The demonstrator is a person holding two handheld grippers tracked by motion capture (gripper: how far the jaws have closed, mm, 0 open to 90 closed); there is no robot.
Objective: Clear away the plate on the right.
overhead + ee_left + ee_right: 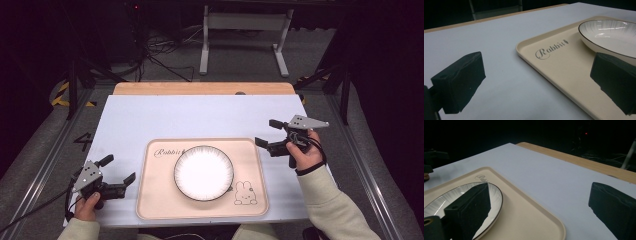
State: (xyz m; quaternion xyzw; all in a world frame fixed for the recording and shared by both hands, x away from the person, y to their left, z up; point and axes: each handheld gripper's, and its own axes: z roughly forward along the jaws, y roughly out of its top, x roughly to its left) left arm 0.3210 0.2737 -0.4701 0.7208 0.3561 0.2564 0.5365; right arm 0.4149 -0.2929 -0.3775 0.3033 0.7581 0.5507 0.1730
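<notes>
- High view: a white plate (203, 172) is sitting on a beige tray (155, 200), nothing lying between.
- Left gripper (120, 170) and right gripper (268, 133) are flanking it, jaws spread, empty.

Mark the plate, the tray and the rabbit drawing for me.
plate (203, 171), high view, centre of its white well.
tray (252, 177), high view, bare beige surface right of the plate.
rabbit drawing (243, 193), high view, the rabbit's body, printed on the tray's near right corner.

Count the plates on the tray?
1. The white plate with a dark rim sits at the middle of the beige tray. It holds nothing, and no second plate shows beneath it.
</notes>
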